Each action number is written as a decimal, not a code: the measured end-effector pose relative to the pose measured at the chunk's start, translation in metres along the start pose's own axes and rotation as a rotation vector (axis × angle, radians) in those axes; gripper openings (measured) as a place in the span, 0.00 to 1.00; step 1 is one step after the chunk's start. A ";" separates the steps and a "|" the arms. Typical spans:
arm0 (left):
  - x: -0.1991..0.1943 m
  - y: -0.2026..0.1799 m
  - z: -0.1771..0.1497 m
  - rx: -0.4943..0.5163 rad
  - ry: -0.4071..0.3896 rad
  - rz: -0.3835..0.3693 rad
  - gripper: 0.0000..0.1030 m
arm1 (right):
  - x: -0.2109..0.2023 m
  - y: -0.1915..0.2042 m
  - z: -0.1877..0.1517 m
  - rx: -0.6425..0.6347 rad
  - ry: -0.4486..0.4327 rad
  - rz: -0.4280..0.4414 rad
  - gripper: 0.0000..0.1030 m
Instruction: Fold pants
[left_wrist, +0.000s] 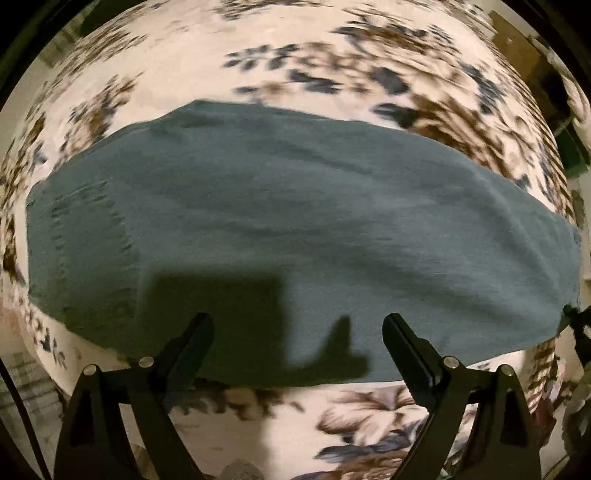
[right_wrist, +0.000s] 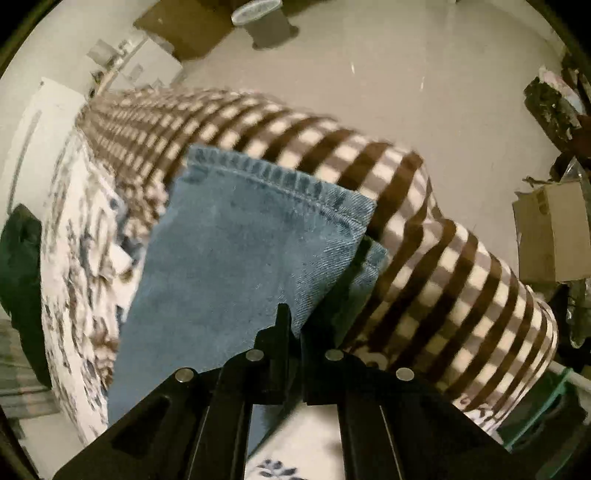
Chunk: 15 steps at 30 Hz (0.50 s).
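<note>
Black jaws of the right tool (right_wrist: 291, 325) are pressed together on the side edge of a blue denim pant leg (right_wrist: 236, 266), close to its stitched hem (right_wrist: 273, 177), so this tool has hold of the cuff end. A second denim layer peeks out just behind the first at the hem corner. Beyond the hem lies a brown-and-cream checked blanket (right_wrist: 424, 236) near the bed's edge, with bare floor (right_wrist: 406, 74) past it.

Over on the other side, the left tool (left_wrist: 297, 332) hangs above the jeans (left_wrist: 280, 221) with its jaws spread wide, gripping nothing. They lie flat across the flowered bedspread (left_wrist: 280, 48), apparently with leg laid on leg. I judge the lengthwise fold done; folding the cuffs toward the waist is still to come.
</note>
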<state>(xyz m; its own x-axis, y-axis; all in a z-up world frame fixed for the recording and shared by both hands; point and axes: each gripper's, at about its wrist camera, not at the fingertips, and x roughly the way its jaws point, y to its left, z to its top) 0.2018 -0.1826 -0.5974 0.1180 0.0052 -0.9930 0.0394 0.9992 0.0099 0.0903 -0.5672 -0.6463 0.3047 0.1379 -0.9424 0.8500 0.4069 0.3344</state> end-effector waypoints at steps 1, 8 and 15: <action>0.001 0.010 0.000 -0.016 0.005 0.000 0.90 | 0.008 0.004 0.002 -0.018 0.040 -0.014 0.09; -0.010 0.092 -0.020 -0.162 0.000 0.000 0.90 | -0.036 0.044 -0.060 -0.125 0.087 -0.021 0.50; -0.015 0.186 -0.014 -0.256 -0.041 0.056 0.90 | 0.009 0.257 -0.172 -0.564 0.393 0.133 0.50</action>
<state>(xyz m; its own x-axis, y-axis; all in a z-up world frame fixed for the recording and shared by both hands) 0.1934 0.0039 -0.5826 0.1533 0.0645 -0.9861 -0.2196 0.9751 0.0297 0.2381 -0.3063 -0.5702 0.1224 0.4919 -0.8620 0.4309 0.7561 0.4926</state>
